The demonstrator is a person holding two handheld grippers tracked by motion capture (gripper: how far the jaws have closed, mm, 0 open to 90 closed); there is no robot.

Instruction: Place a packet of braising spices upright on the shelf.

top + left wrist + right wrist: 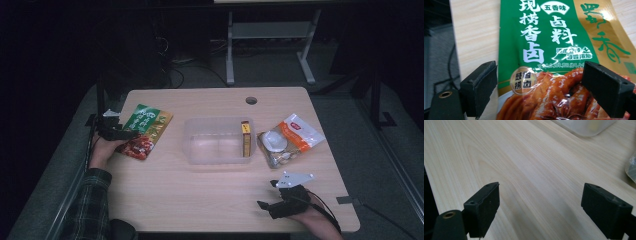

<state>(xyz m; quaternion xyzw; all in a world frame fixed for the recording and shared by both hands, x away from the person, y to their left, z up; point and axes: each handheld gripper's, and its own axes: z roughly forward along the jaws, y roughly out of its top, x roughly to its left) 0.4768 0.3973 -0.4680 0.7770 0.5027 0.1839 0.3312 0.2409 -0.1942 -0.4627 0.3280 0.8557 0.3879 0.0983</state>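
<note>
Left claw gapes wide astride the sauce packet, right claw open too; that glossy film could slip on closing.

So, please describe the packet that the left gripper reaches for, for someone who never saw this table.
Start at the clear plastic tub in the middle of the wooden table. Left of it lies a flat green packet, by the open left gripper. Only it has green and gold print with white characters.

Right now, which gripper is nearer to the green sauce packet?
Left. The left gripper hangs open right over the green sauce packet; the right gripper is far off, beyond the clear box.
</note>
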